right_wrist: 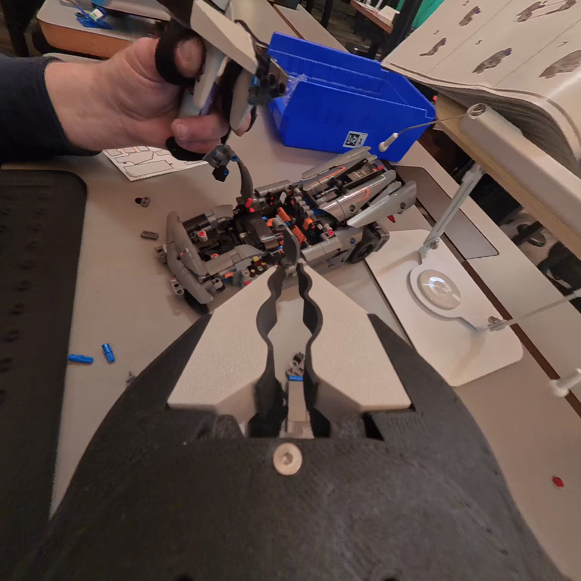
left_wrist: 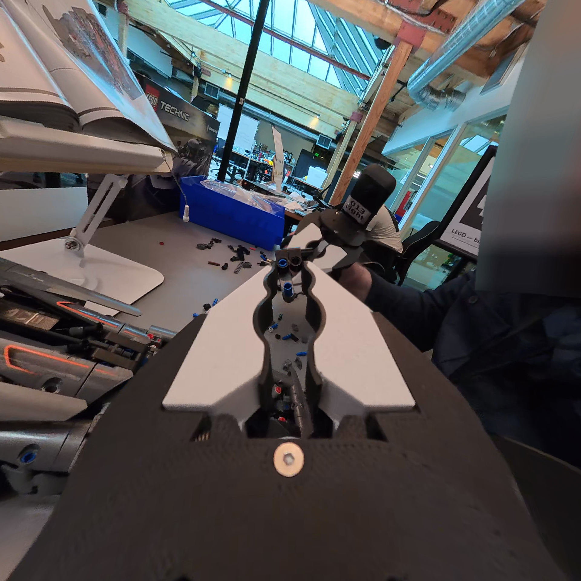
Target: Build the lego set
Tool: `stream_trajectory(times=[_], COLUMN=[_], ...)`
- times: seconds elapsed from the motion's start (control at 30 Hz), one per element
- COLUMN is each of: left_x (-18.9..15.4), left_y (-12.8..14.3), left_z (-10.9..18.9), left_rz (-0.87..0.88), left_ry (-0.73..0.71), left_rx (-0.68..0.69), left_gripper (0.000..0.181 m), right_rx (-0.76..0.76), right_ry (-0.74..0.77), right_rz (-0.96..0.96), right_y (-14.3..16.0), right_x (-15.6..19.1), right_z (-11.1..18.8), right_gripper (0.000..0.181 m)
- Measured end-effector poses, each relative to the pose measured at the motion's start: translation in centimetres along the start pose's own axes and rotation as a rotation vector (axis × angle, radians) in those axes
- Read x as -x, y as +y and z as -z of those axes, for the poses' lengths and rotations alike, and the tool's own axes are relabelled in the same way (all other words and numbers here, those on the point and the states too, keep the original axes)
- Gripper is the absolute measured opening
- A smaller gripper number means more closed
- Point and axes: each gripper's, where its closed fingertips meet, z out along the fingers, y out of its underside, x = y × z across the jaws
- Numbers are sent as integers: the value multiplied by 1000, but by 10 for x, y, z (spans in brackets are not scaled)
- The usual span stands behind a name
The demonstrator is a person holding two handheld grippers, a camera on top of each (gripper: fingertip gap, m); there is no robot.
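My left gripper [left_wrist: 288, 265] is shut on a small dark grey connector [left_wrist: 289, 259] with a blue pin and a black pin, held up in the air. It shows in the right wrist view [right_wrist: 254, 81] at the upper left, in a person's hand, with the connector [right_wrist: 272, 80] at its tips. My right gripper [right_wrist: 289, 269] is shut on the lower end of a grey curved piece [right_wrist: 290, 245], just above the grey, black and orange car model [right_wrist: 339, 201]. The right gripper [left_wrist: 309, 251] also shows just beyond the left gripper's tips. The car [left_wrist: 63, 345] lies at the left.
A blue bin [right_wrist: 345, 103] stands behind the car. An open instruction book [right_wrist: 503, 63] rests on a white stand [right_wrist: 440, 314] at the right. Loose pieces [left_wrist: 235, 251] lie scattered near the bin. Two blue pins [right_wrist: 80, 358], a sticker sheet [right_wrist: 141, 160] and a black mat [right_wrist: 31, 283] lie left. My hands' fingertips stand some 12 cm from each other.
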Motion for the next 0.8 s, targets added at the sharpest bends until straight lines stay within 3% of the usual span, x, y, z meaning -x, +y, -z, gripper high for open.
stream_trajectory(times=[0.2, 0.43, 0.67, 0.8], left_x=[-3, -18, -41, -48], left_y=[11, 52, 65, 91], left_z=[-8, -37, -49, -55], left_rz=[-39, -224, -469, -511], left_ry=[-12, -47, -87, -48], left_rx=[73, 354, 537, 663], left_gripper=[12, 12, 12, 12], right_rx=[-41, -37, 70, 162], right_ry=[89, 123, 9, -68], right_rz=[-87, -132, -146, -97], right_y=[-2, 5, 27, 41], right_x=[-30, -48, -34, -17], right_z=[19, 31, 23, 14], right_gripper=[7, 8, 9, 9])
